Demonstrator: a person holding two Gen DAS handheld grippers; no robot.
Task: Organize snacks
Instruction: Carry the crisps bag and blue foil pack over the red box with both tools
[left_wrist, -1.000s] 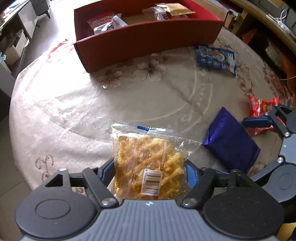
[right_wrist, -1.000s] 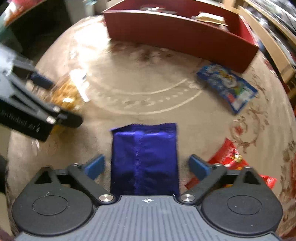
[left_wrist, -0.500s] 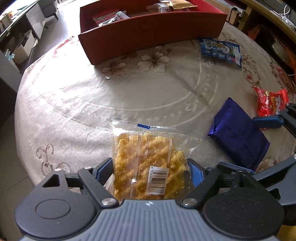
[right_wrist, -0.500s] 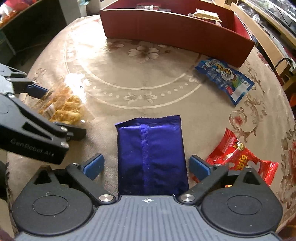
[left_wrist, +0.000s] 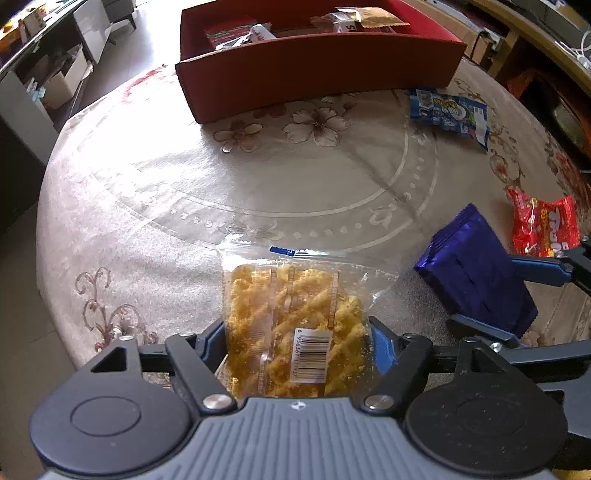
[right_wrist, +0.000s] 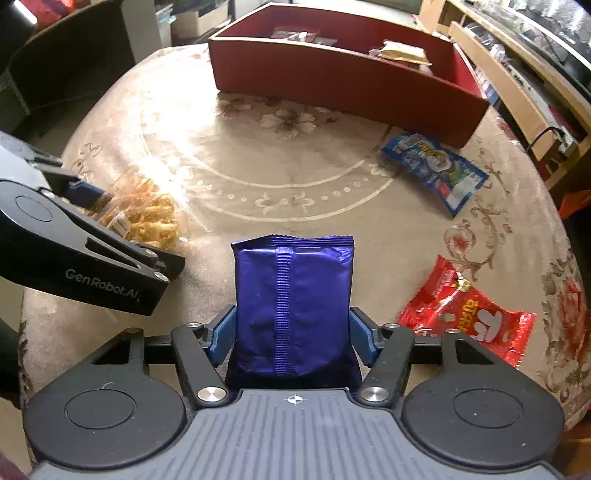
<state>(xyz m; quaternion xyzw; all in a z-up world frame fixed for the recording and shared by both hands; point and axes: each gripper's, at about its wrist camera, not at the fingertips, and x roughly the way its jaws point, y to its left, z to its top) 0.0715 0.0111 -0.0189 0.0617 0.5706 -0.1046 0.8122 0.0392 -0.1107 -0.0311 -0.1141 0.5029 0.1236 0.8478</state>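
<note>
Closing now on both packets after standing wider: left tool (left_wrist: 297, 332) on crisps (left_wrist: 291, 325), right tool (right_wrist: 291, 332) on purple bag (right_wrist: 293, 295), near desk's front edge; box (left_wrist: 314, 74) part-filled, blue (left_wrist: 448, 114) and red (left_wrist: 543, 230) packets left.

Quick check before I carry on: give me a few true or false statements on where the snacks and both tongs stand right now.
1. The left tongs have the clear bag of yellow snacks between them. True; they are closing on it.
2. The right tongs are empty. False: the purple packet sits between them as they close.
3. The red box is empty. False: packets lie inside.
4. The blue packet lies on the table, outside the box. True.
5. The red packet is in the box. False: it is on the table.
</note>
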